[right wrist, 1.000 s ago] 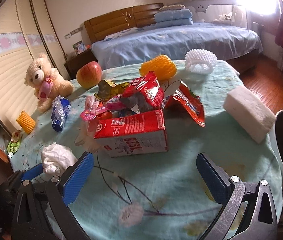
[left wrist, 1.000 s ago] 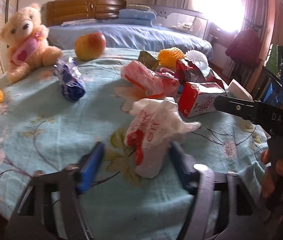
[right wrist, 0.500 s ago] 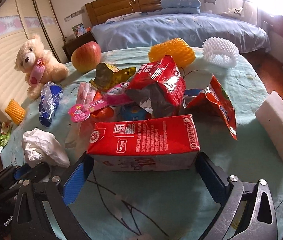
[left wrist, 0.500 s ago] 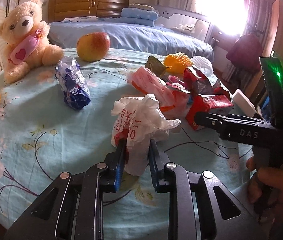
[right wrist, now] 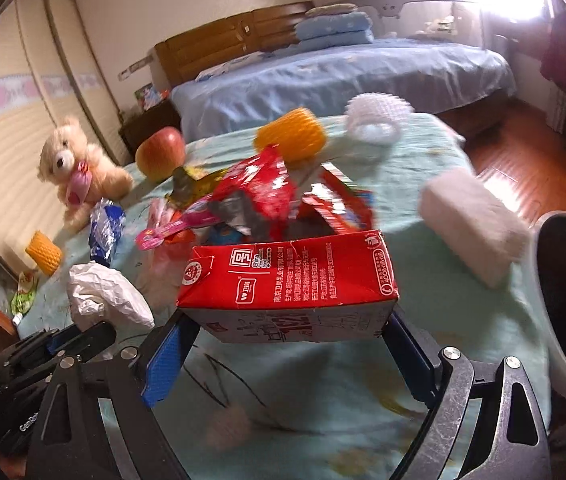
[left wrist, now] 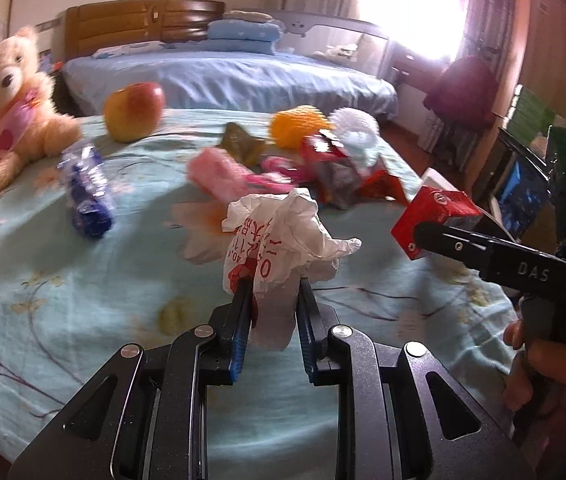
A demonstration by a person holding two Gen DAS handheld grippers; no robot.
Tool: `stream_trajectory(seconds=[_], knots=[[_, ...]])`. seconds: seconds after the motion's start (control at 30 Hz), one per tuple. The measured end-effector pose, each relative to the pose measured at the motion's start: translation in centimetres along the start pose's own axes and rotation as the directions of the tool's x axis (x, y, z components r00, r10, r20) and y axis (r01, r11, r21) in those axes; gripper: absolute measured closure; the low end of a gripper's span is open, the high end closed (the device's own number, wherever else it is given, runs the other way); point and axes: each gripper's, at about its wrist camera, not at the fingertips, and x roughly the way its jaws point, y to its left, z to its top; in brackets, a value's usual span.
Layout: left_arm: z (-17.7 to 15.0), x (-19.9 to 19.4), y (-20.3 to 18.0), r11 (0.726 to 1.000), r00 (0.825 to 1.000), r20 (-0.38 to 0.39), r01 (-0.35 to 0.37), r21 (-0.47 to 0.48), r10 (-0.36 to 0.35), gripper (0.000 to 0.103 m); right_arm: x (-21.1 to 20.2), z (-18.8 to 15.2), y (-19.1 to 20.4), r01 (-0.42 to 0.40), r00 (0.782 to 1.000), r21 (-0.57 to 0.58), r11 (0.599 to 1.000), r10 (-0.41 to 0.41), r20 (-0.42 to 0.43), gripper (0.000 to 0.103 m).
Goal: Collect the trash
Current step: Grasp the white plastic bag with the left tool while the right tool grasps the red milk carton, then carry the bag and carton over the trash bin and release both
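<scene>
The left hand-held gripper (left wrist: 273, 300) is clamped narrow on a crumpled white plastic bag (left wrist: 283, 236) at the lower centre of the left wrist view; the bag bears red print, of which a large "0", "40" and "11" can be made out beside characters too creased to read. The right hand-held gripper (right wrist: 287, 334) stands wide with its blue pads against the two ends of a red milk carton (right wrist: 289, 276), holding it clear of the desk (right wrist: 323, 392) in the centre of the right wrist view. The carton's red face carries a white square logo, a round seal at its left corner and columns of small white Chinese text, too fine to read; its white underside shows large dark figures, partly cut off. In the left wrist view the same carton (left wrist: 431, 216) sits at the right, gripped by a black finger (left wrist: 495, 256) stamped "DAS", with a person's hand (left wrist: 539, 364) on the handle. Behind lies a heap of red snack wrappers (right wrist: 259, 196) with illegible print, a pink wrapper (left wrist: 223, 174) and a blue wrapper (right wrist: 105, 228). The rim of a white bin (right wrist: 539, 308) shows at the right edge of the right wrist view.
</scene>
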Motion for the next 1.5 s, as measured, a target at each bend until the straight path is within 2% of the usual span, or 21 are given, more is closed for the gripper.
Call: stream_trajectory(seconds=[0.43,0.83,1.17,1.5], knots=[[0.4,1.3,-6.9,0.988,0.993,-0.044,0.117,0.096,-0.113,0.083,-4.9,-1.7,-6.5,0.075,0.996,0.101,0.992,-0.080,0.044,0.012],[1.6,2.8,-13.6,0.957,0.976,-0.089,0.211,0.201,-0.197,0.083,-7.8,-2.3,-13.4,0.161,0.983,0.193,0.968,-0.174,0.053,0.012],[2.2,5.0,-18.4,0.934,0.963,-0.129,0.262,0.244,-0.237,0.083,-8.0,-2.5,-18.3,0.161,0.985,0.260,0.952,-0.171,0.018,0.012],[3.0,6.8,-22.1,0.914,0.953,-0.162,0.292,0.282,-0.254,0.083,-7.8,-1.6,-21.7,0.182,0.983,0.276,0.944,-0.185,-0.013,0.012]])
